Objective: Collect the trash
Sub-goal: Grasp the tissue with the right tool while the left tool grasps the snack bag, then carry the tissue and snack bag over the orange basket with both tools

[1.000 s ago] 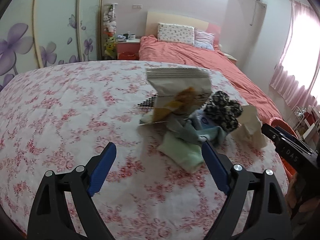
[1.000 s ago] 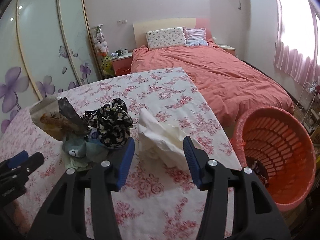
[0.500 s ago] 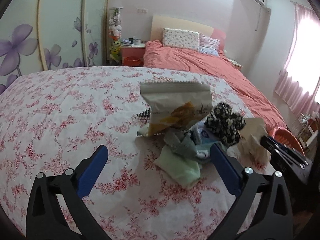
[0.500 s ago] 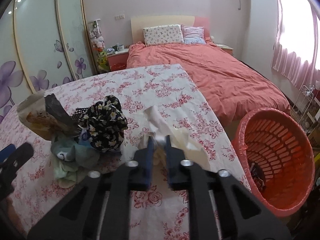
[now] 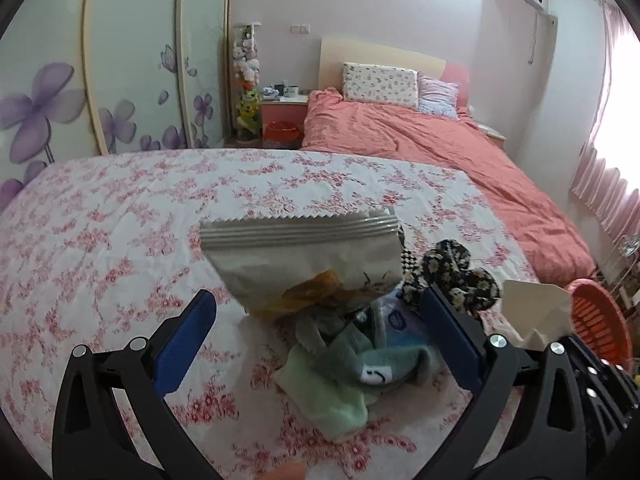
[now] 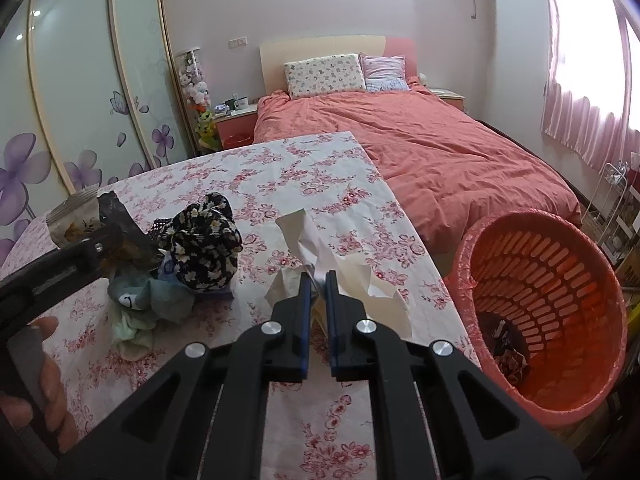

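Left wrist view: left gripper spread wide, empty, low over the floral-covered table, snack bag propped on a sock pile just ahead, likely next | Right wrist view: right gripper pinched on crumpled paper near the table's right edge, red basket beside that edge for dropping it.

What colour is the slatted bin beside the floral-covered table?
The bin is orange-red, with a matching liner at its rim. It shows best in the right wrist view.
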Available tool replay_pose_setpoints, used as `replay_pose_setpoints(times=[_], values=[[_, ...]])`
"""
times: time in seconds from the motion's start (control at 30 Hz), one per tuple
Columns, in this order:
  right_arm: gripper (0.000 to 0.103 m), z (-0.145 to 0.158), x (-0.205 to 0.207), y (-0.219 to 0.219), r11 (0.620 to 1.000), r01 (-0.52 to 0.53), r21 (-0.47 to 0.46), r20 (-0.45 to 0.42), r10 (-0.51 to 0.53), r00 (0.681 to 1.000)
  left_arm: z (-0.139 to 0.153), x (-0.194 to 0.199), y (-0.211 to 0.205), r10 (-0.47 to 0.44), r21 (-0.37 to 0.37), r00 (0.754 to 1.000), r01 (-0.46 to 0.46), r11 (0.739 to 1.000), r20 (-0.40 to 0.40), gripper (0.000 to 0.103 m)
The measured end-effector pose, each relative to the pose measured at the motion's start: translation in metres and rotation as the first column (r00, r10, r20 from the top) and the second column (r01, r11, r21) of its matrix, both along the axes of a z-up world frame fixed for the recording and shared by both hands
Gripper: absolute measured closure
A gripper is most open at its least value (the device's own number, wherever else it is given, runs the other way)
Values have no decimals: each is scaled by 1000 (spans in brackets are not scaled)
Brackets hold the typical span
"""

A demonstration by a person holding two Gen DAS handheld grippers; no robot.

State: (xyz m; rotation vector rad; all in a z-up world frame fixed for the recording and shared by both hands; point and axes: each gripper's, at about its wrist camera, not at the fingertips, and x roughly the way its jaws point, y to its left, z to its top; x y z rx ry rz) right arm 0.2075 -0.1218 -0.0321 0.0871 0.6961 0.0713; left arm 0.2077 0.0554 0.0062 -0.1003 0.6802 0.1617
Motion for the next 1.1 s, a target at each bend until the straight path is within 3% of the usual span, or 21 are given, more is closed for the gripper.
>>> replay_pose_setpoints(times=[0.17, 0.43, 0.67, 1.1], values=[[95, -1, -1, -2, 1000, 0, 7, 1, 0, 1000, -2, 8, 4, 57, 29, 998, -57, 998, 12, 2], [95, -3, -2, -4, 1000, -3, 17, 0, 3, 1000, -5, 19, 0, 38, 40, 999, -39, 998, 12, 3], [95, -2, -2, -5, 1000, 5, 26, 6, -5, 1000, -2, 16, -1, -5, 37, 999, 3, 999, 38, 31], [95, 9, -10, -13, 998, 28, 51, 20, -29, 999, 8, 6, 15, -6, -11, 996, 7, 1000, 87, 42]])
